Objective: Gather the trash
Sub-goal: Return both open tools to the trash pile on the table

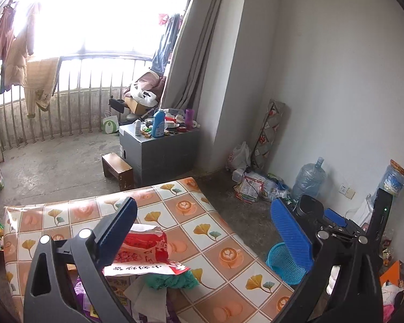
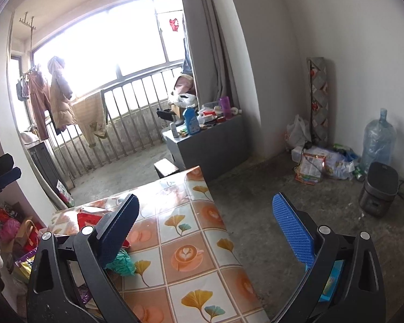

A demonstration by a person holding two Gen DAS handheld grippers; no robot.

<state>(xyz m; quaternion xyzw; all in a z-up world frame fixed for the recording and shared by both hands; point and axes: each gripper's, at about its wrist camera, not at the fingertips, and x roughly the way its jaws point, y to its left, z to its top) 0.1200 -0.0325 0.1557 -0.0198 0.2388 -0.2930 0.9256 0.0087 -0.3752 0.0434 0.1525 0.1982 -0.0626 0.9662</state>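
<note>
Left wrist view. The left gripper stood with jaws spread wide and nothing between them, above a table covered in a tile-print oilcloth with ginkgo leaves and latte cups. Trash lay in the lower centre of the frame: a torn red snack bag over a white strip with red Chinese characters, upside down to the camera and not legible. A crumpled green wrapper touched its lower edge, and white paper lay below that, partly hidden by the left finger. A blue mesh basket sat on the floor at lower right, its inside blocked by the right blue pad. The other gripper appeared at right, partly cut off. A blue detergent bottle stood on a grey cabinet in mid-frame; its label was too small to read.

Right wrist view. The right gripper also hung wide apart and empty, over the table edge. The red bag and green wrapper showed at lower left, mostly behind the left finger. A large empty water jug stood against the right wall, a black rice cooker below it and a heap of wrappers on the floor to its left, print unreadable.
</note>
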